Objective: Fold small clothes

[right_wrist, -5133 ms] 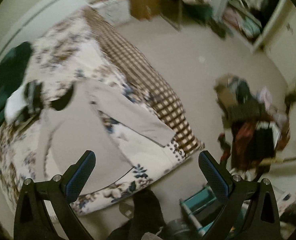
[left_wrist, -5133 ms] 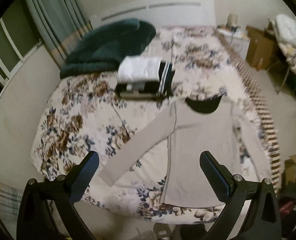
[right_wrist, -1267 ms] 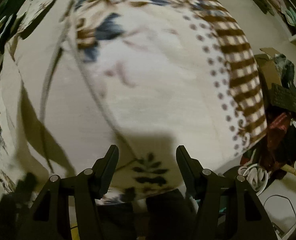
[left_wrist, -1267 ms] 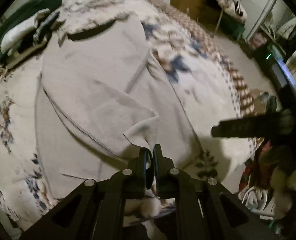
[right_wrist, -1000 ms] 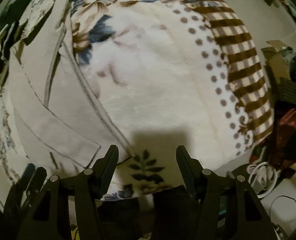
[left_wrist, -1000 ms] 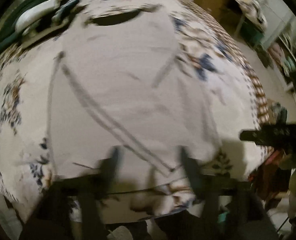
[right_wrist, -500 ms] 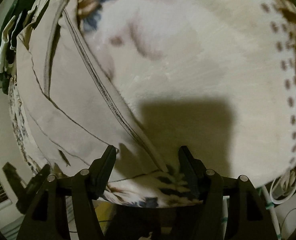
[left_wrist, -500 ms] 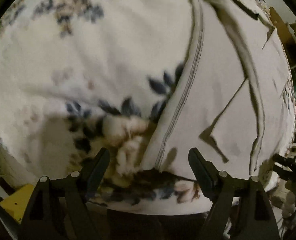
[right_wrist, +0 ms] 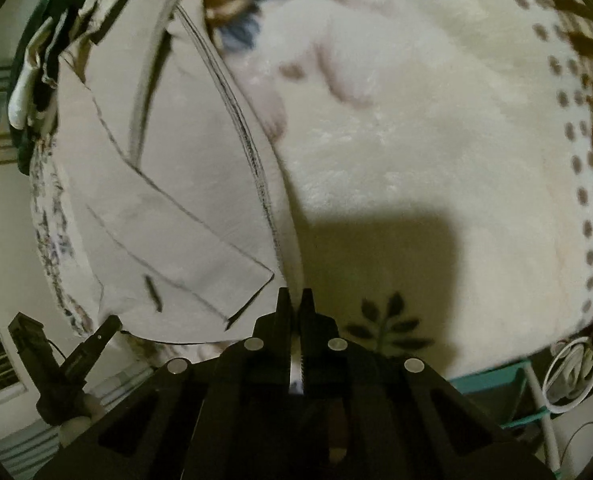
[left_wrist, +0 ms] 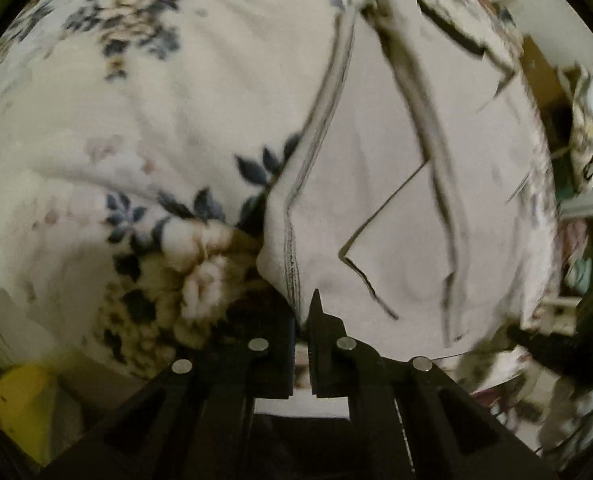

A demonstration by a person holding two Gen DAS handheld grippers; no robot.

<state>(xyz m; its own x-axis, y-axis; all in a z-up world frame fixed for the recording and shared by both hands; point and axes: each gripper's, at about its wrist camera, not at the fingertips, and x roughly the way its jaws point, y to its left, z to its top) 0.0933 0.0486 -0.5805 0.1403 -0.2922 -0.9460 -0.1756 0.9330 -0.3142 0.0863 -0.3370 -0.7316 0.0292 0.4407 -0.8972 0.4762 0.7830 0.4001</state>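
Observation:
A beige long-sleeved top (left_wrist: 396,208) lies flat on the floral bedspread (left_wrist: 136,128) with both sleeves folded across its body. My left gripper (left_wrist: 305,316) is shut on the top's bottom-left hem corner. My right gripper (right_wrist: 295,308) is shut on the bottom-right hem corner of the top (right_wrist: 168,208). Each gripper shows at the edge of the other's view: the right one (left_wrist: 552,340) and the left one (right_wrist: 76,356).
Folded clothes (right_wrist: 32,68) and a dark green blanket lie near the head of the bed. The bed's brown checked border (right_wrist: 588,60) runs on the right. A yellow object (left_wrist: 16,404) and a white cord (right_wrist: 572,376) sit on the floor below the bed edge.
Both grippers were open over the hem half a second ago; now both have closed on the hem corners. Before that, the left gripper let go of a sleeve it had folded across.

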